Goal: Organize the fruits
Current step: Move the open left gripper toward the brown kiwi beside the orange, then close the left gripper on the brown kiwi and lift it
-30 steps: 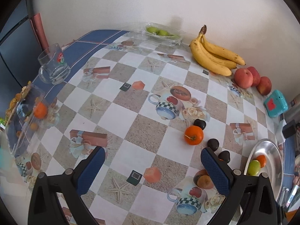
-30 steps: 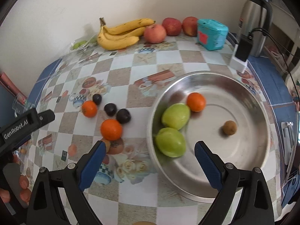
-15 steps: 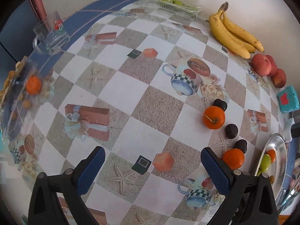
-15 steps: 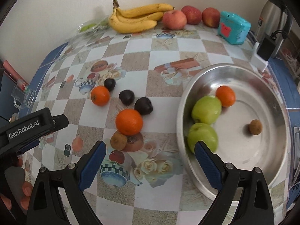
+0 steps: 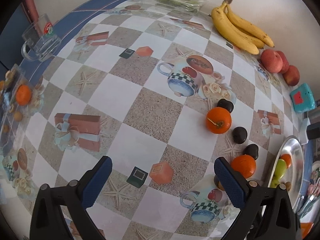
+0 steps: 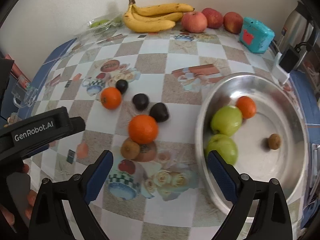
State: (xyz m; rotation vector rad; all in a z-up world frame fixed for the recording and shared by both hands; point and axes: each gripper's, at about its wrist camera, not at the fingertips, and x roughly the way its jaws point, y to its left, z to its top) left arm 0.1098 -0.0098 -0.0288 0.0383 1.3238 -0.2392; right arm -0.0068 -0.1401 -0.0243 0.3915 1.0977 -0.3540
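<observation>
Right wrist cam: your left gripper point(image 6: 40, 128) sits at the far left, jaws not visible, can't tell its state. Next, a small orange point(image 6: 111, 98), 3 dark plums, a big orange point(image 6: 143, 129) touching a kiwi point(image 6: 130, 150). Your right gripper point(image 6: 160, 170) is wide open w/ nothing in it. Silver bowl point(image 6: 280, 198) on the right holds 2 green apples, 1 orange, 1 kiwi.

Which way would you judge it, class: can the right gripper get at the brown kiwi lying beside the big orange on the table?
Probably yes: the right gripper is open, and the kiwi lies just ahead with bare cloth between, though the orange touches its far side.
</observation>
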